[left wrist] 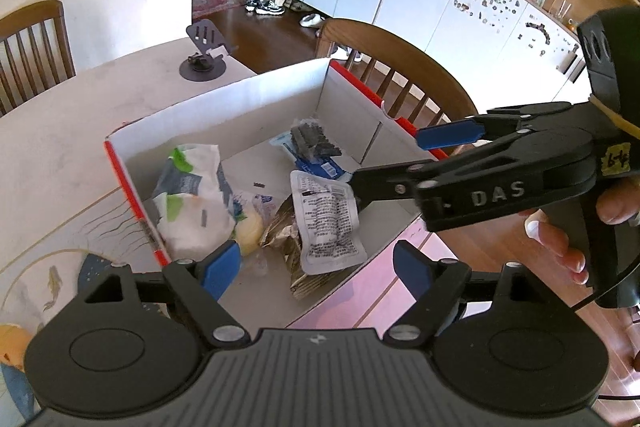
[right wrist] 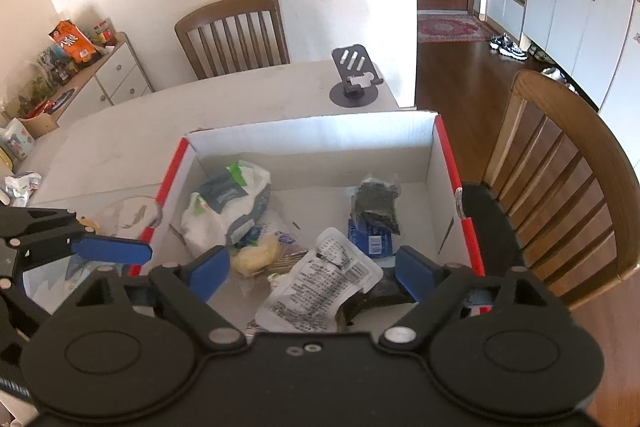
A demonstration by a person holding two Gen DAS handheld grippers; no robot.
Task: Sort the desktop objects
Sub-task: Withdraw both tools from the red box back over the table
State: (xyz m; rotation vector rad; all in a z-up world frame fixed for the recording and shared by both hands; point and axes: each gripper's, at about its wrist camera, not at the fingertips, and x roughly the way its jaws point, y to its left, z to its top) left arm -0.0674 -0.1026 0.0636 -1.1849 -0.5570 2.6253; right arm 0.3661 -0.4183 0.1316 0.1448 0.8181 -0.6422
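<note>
Packets [right wrist: 320, 291] boxed; both tongs [right wrist: 312, 267] agape, empty

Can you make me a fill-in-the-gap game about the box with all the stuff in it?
1. The box has white walls and ____ edges.
2. The silver packet with black writing lies ____ the box.
3. The dark phone stand on the table is ____ the box.
4. The jaws of both the left gripper and the right gripper are ____.

Missing words: red; inside; outside; open
</note>
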